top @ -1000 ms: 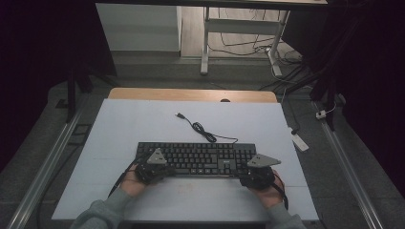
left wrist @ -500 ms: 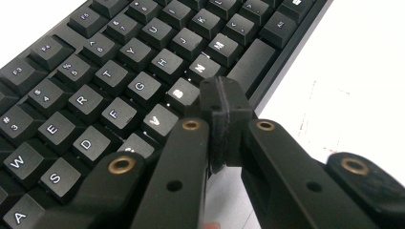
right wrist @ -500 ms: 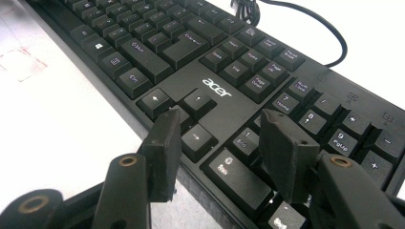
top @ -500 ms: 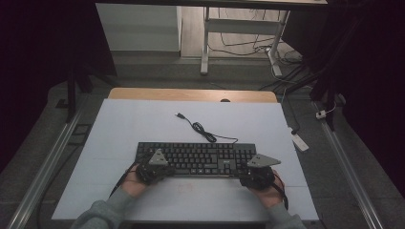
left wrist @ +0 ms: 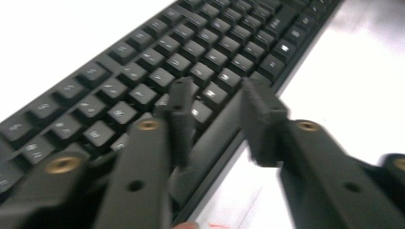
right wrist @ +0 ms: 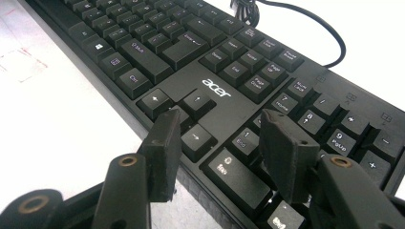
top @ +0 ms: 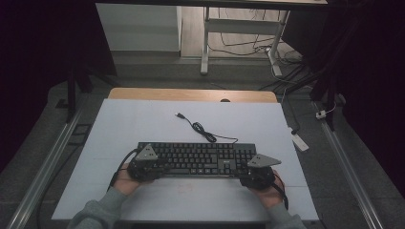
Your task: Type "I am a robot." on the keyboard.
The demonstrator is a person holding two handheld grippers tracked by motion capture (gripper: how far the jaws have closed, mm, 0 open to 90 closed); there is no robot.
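Nearest the camera, the person's two forearms came in from the bottom of the high view, grey sleeves low over the table point(top: 143, 124), each hand wrapped round its tool at the front edge of the keyboard point(top: 196, 157). The left gripper point(left wrist: 217, 107) sat at the keyboard's left end, and its jaws had just been opening: they stood parted, one over the bottom rows of keys, the other out past the front rim (blurred, so contact was hard to call), pressing on nothing. The right gripper point(right wrist: 217, 143) waited at the right end, jaws wide and tilted down over the arrow keys and the number pad, one near the front edge, the other above the pad, clamping nothing. The keyboard itself lay flat and square across the near middle of the white table, both tools at its corners, its front edge toward the person. By the look of it, this was a release or a re-grip at the ends of the board; any next lift or slide would call for both jaws to bite the front rim together, level, so that the board does not twist. Farther back, the black cable point(top: 200, 129) trailed loose from the rear edge, its plug lying free on the table.
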